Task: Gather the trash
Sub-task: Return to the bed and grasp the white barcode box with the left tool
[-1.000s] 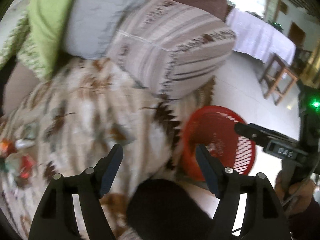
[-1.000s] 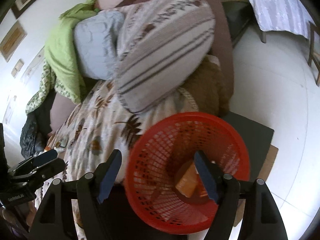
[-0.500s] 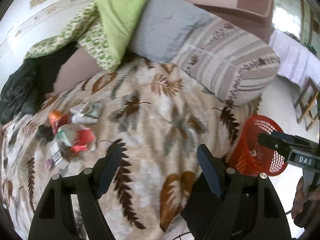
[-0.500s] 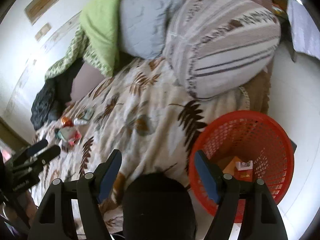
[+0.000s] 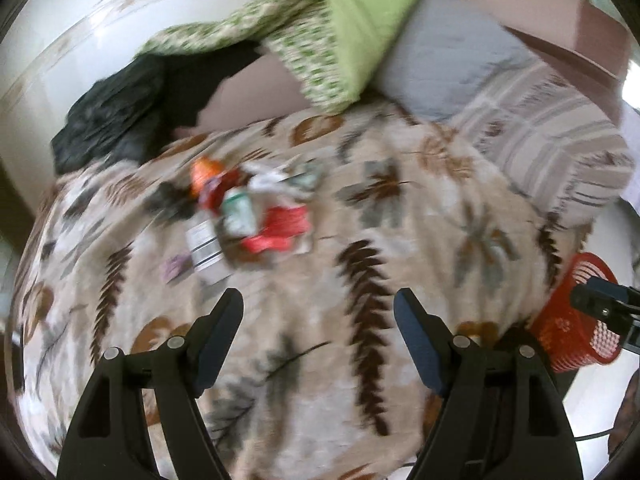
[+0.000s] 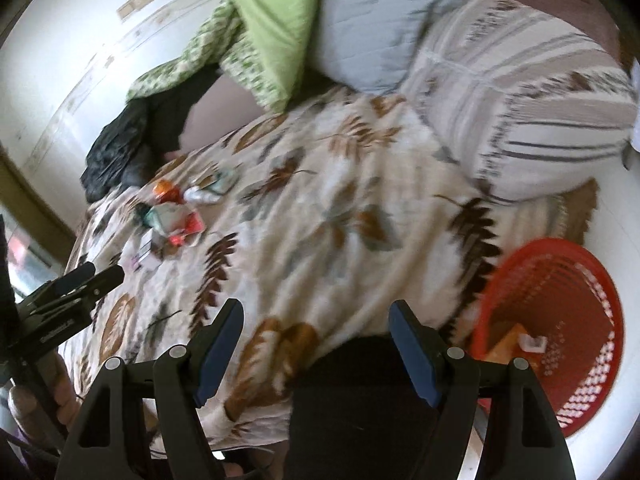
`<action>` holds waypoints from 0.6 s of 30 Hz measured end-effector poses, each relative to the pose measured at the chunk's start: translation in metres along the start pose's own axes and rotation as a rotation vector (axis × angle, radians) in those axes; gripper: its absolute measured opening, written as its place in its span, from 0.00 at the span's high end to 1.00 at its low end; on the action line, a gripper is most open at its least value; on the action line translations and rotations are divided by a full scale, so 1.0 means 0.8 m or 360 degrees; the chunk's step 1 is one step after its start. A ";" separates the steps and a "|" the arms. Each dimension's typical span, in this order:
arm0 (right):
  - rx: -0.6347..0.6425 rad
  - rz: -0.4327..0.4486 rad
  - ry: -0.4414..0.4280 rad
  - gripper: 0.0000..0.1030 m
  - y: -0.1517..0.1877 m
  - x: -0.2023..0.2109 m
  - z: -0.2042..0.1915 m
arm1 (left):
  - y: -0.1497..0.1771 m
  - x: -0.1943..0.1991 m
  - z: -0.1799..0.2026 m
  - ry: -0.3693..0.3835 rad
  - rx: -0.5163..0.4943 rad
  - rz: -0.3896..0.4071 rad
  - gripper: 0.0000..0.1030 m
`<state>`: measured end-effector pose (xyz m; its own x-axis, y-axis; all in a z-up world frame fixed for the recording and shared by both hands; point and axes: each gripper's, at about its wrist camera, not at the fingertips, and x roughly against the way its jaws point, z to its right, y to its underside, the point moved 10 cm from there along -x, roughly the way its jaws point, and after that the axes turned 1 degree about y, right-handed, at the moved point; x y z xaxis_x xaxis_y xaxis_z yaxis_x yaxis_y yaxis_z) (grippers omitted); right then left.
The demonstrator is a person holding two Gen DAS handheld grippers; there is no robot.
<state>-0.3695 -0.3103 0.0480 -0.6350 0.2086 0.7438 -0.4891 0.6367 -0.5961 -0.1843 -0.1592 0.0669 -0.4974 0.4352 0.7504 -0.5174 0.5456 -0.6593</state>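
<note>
1. Left wrist view: the left gripper (image 5: 318, 312) hangs over a leaf-patterned blanket (image 5: 400, 216), its two blue-padded fingers (image 5: 224, 332) spread wide with nothing between them.
2. Beyond the fingertips and a little to the left, a small heap of trash (image 5: 248, 212) lies on the blanket: crumpled wrappers in red, orange, white and green, with a flat white label piece at its near-left edge. The picture is blurred, so the single pieces cannot be told apart well.
3. At the far side of the bed sit a green quilt (image 5: 360, 20), a grey pillow (image 5: 452, 60) and a striped pillow (image 5: 552, 148); a black garment (image 5: 116, 120) is bunched at the far left.
4. A red basket (image 5: 576, 316) stands low at the right edge, beside the bed, with the tip of the right gripper (image 5: 600, 304) in front of it.
5. Right wrist view: the right gripper (image 6: 316, 320) is also spread wide and empty, held over the near edge of the blanket (image 6: 320, 200).
6. Here the trash (image 6: 172, 216) lies far to the left, well apart from these fingers, and the left gripper (image 6: 72, 292) shows at the left edge, near the heap.
7. The red basket (image 6: 560, 320) is on the floor at the near right, with an orange packet (image 6: 508, 340) and a white scrap (image 6: 534, 344) inside.
</note>
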 end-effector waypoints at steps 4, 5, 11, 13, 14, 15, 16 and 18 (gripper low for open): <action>0.0091 -0.0040 -0.0075 0.24 -0.003 -0.026 -0.036 | 0.014 -0.009 -0.065 -0.0107 0.0156 -0.0048 0.23; 0.0113 -0.0052 -0.0102 0.24 -0.003 -0.035 -0.046 | 0.017 -0.011 -0.082 -0.0130 0.0198 -0.0059 0.22; 0.0214 -0.0154 -0.0254 0.24 0.006 -0.087 -0.098 | 0.037 -0.048 -0.180 -0.0289 0.0350 -0.0163 0.17; 0.0251 -0.0202 -0.0278 0.24 0.012 -0.102 -0.108 | 0.037 -0.073 -0.199 -0.0271 0.0393 -0.0224 0.17; 0.0264 -0.0212 -0.0281 0.24 0.014 -0.106 -0.111 | 0.032 -0.085 -0.205 -0.0256 0.0412 -0.0235 0.17; 0.0274 -0.0221 -0.0284 0.24 0.014 -0.110 -0.113 | 0.029 -0.095 -0.210 -0.0257 0.0425 -0.0245 0.17; 0.0280 -0.0227 -0.0283 0.24 0.015 -0.114 -0.113 | 0.024 -0.106 -0.215 -0.0250 0.0439 -0.0254 0.17; 0.0277 -0.0247 -0.0274 0.24 0.016 -0.120 -0.110 | 0.009 -0.130 -0.217 -0.0181 0.0469 -0.0256 0.17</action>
<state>-0.2618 -0.2571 -0.0045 -0.6297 -0.0199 0.7766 -0.6741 0.5110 -0.5334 -0.0156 -0.0761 -0.0076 -0.4589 0.2688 0.8469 -0.7661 0.3631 -0.5303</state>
